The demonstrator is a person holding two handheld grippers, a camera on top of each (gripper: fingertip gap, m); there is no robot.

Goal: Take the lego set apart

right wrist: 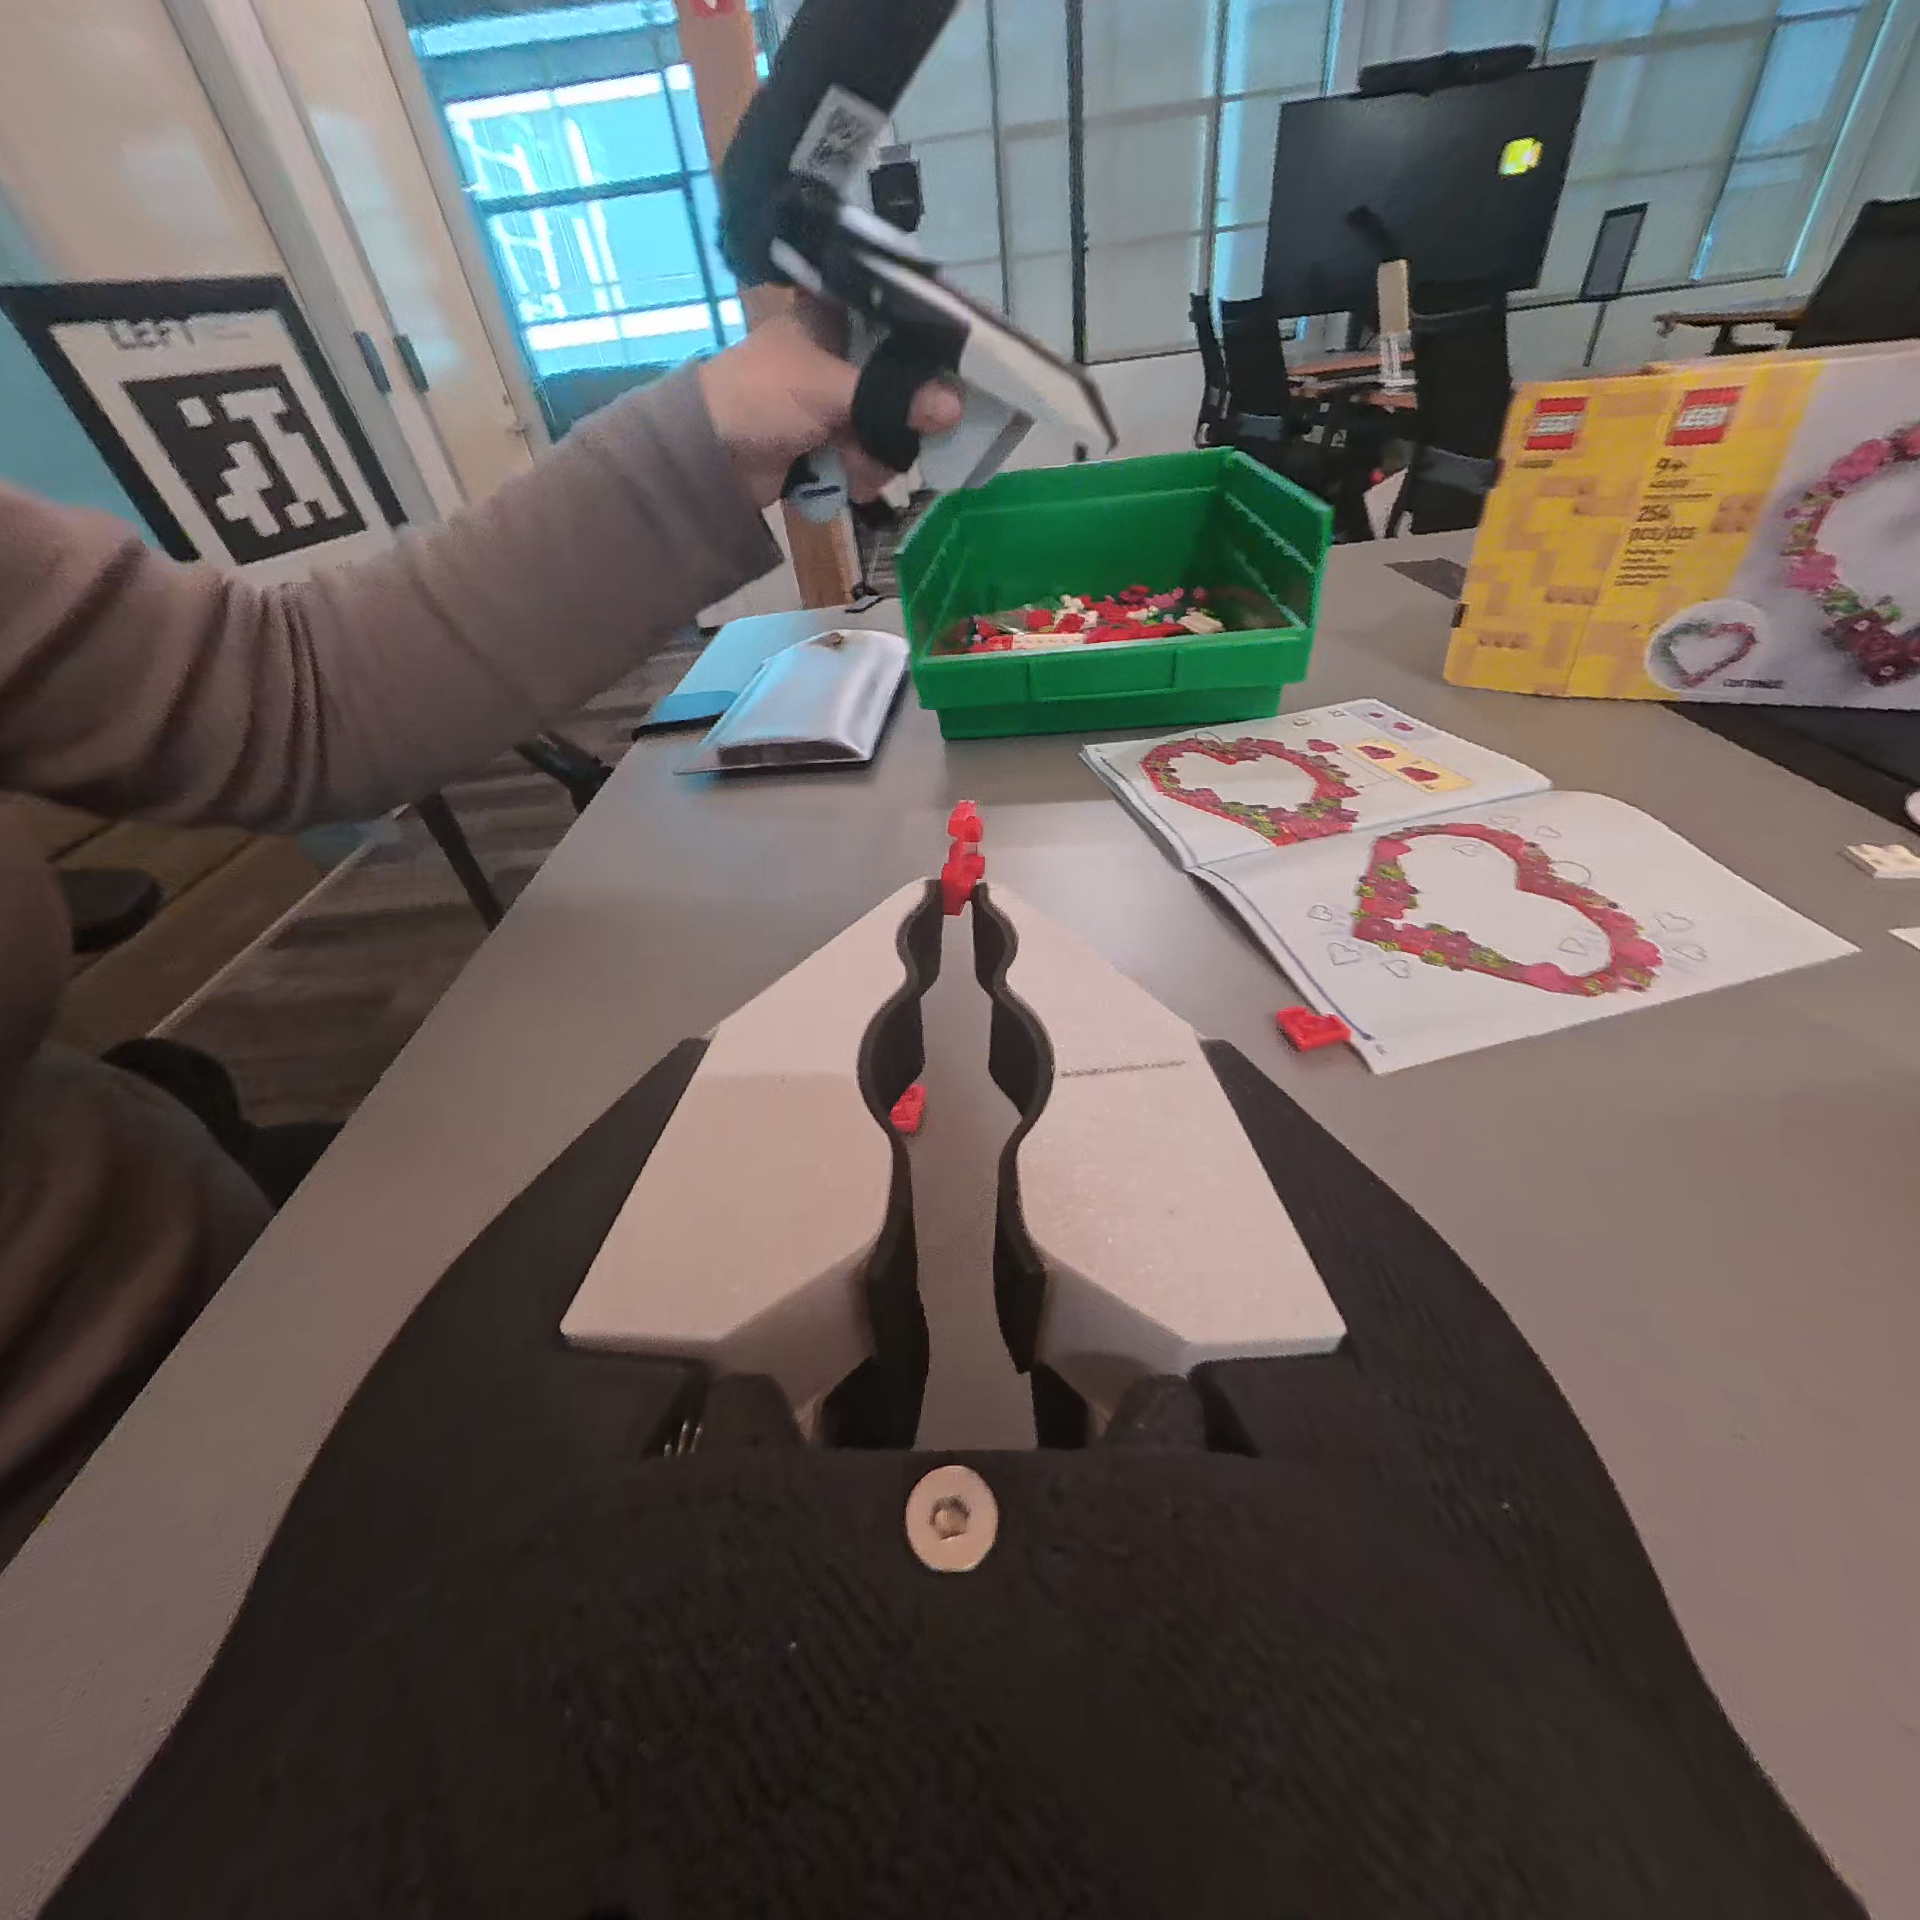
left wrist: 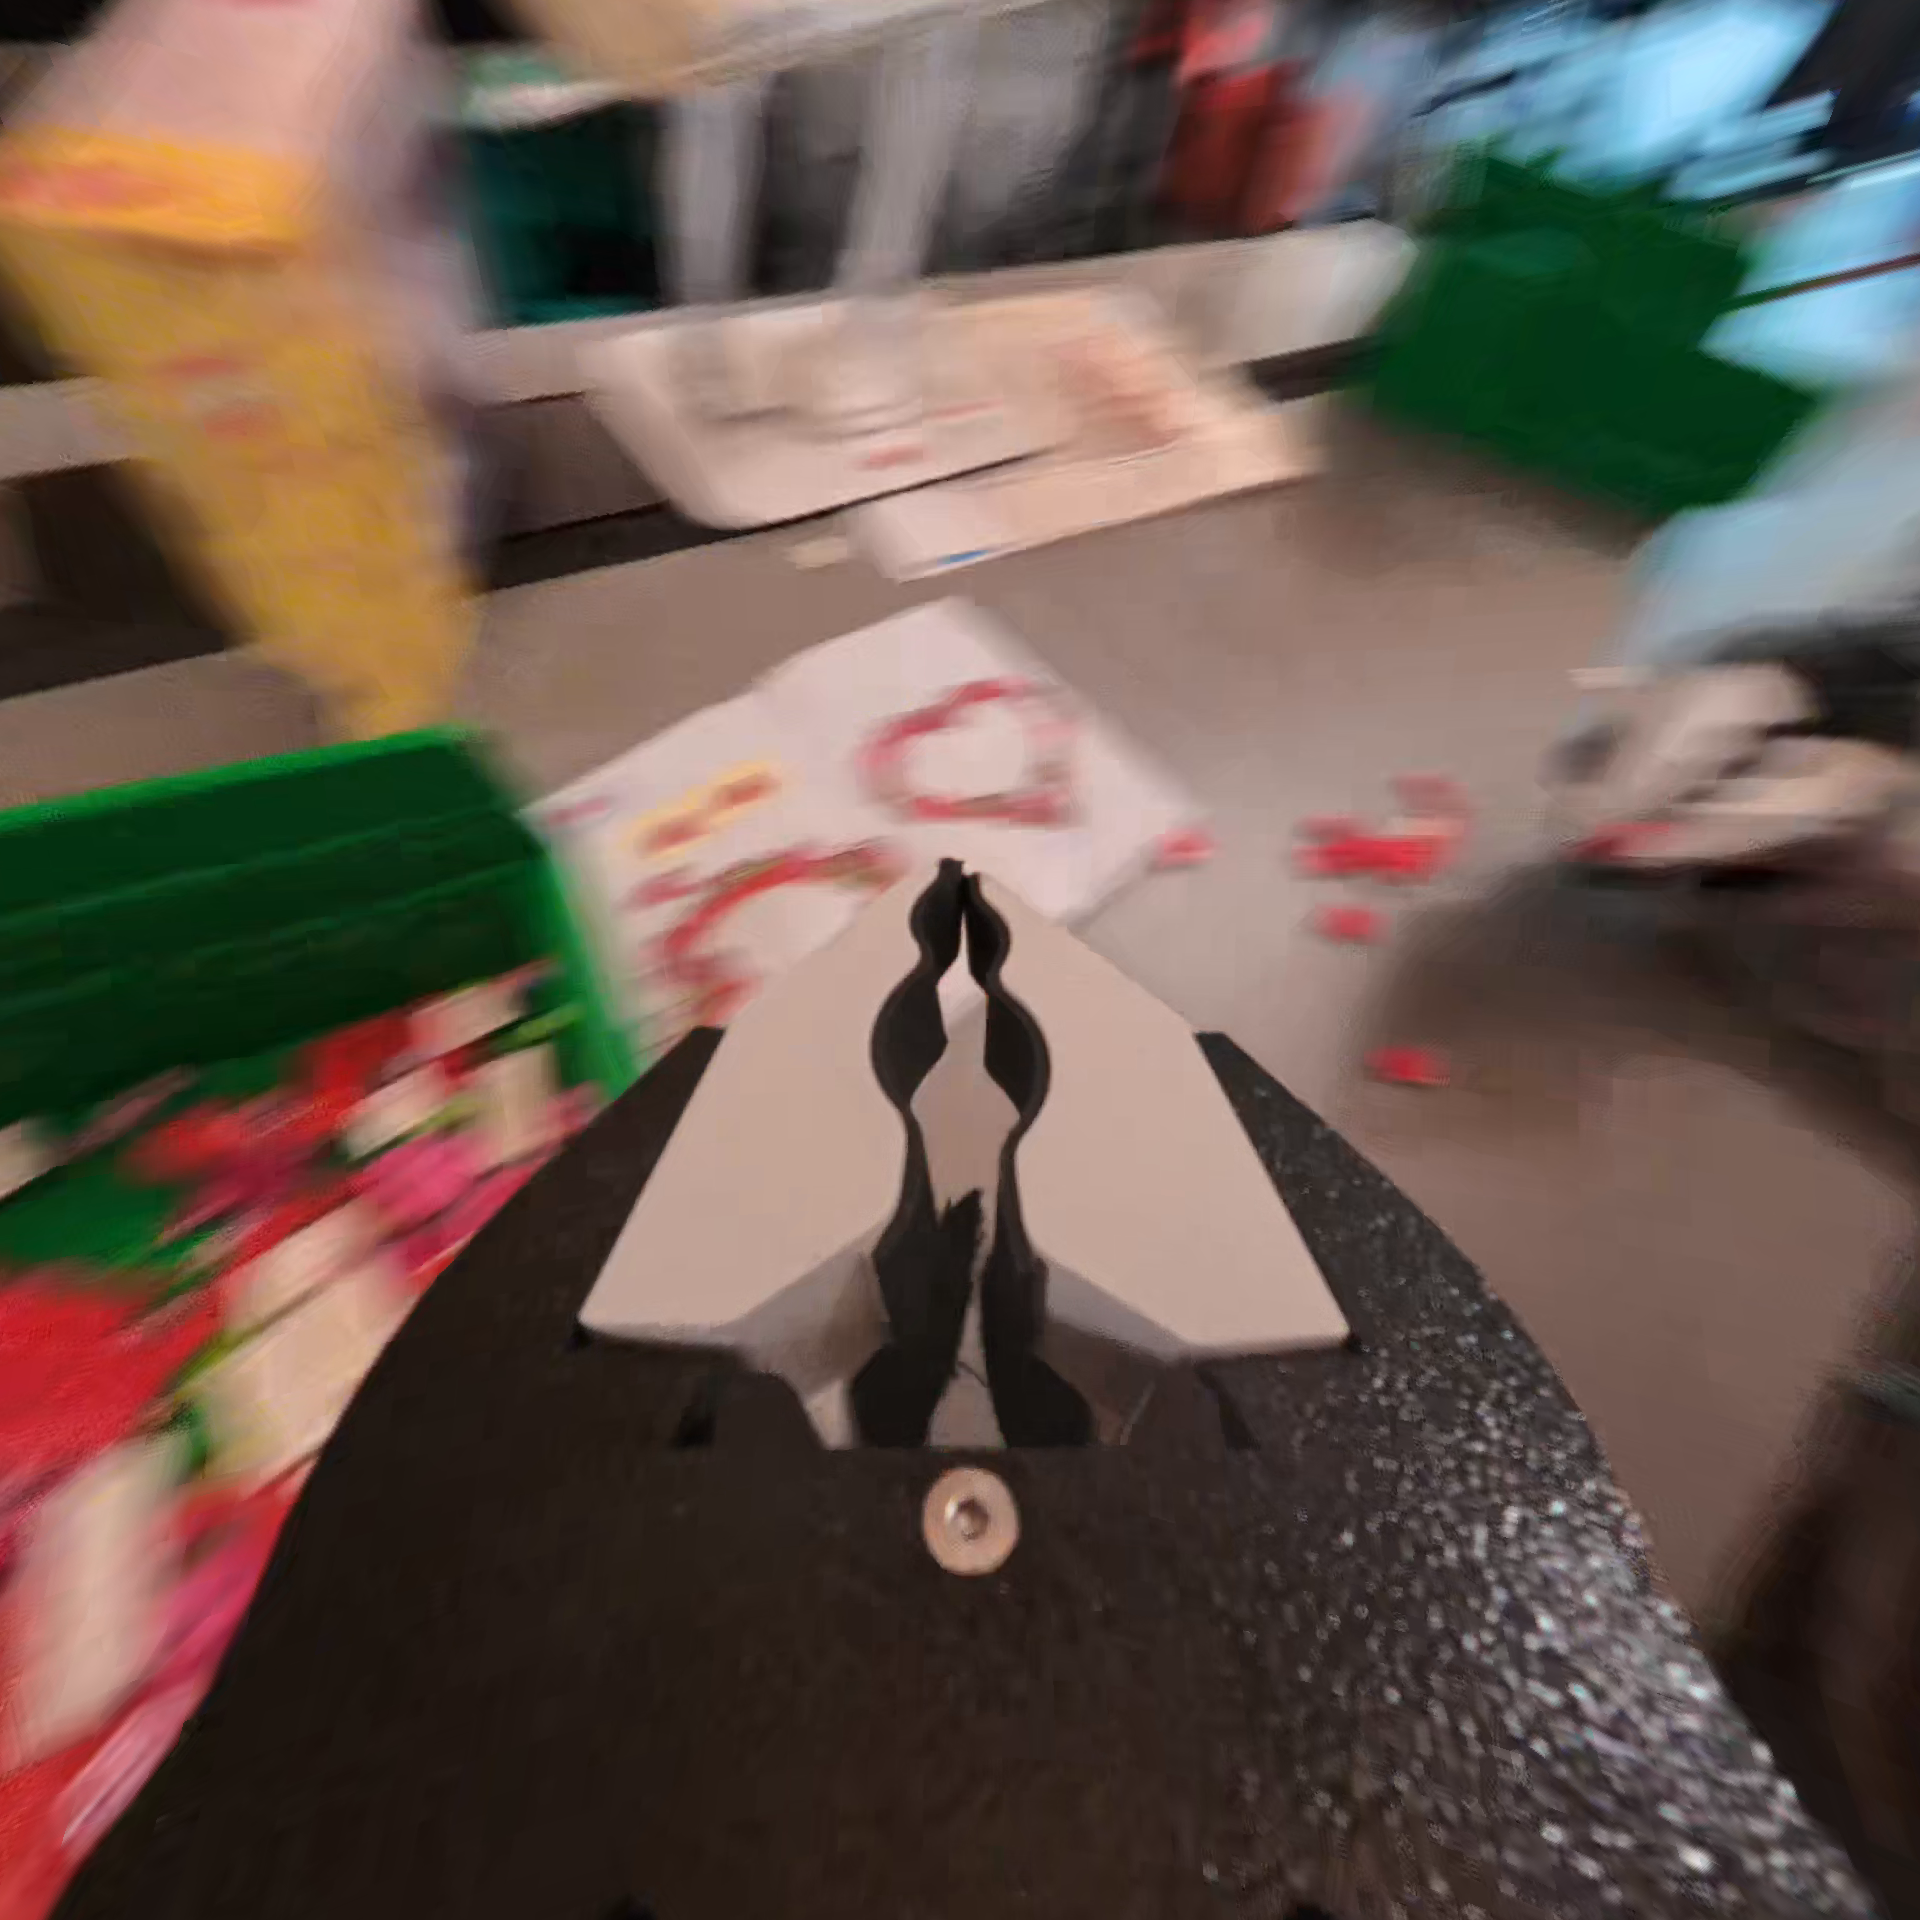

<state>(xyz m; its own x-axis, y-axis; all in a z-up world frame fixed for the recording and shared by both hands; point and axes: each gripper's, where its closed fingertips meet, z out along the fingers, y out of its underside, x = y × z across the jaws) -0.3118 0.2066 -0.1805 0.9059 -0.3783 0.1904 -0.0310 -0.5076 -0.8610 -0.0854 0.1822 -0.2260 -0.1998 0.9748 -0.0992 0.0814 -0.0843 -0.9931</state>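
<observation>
My right gripper (right wrist: 961,899) is shut on a small stack of red lego pieces (right wrist: 963,854), held a little above the grey table (right wrist: 1558,1247). A loose red piece (right wrist: 1311,1029) lies at the edge of the open instruction booklet (right wrist: 1507,935). Another red piece (right wrist: 908,1110) shows through the gap between my fingers. My left gripper (left wrist: 958,883) is shut with nothing seen in it. The right wrist view shows the left gripper (right wrist: 1081,410) raised in a hand over the green bin (right wrist: 1112,675). The left wrist view is heavily blurred.
The green bin (left wrist: 260,883) holds several loose lego pieces. The yellow lego box (right wrist: 1662,540) stands at the back right. A silver pouch (right wrist: 810,696) lies left of the bin. The table's left edge (right wrist: 520,935) drops to the floor. Red pieces (left wrist: 1371,847) lie scattered on the table.
</observation>
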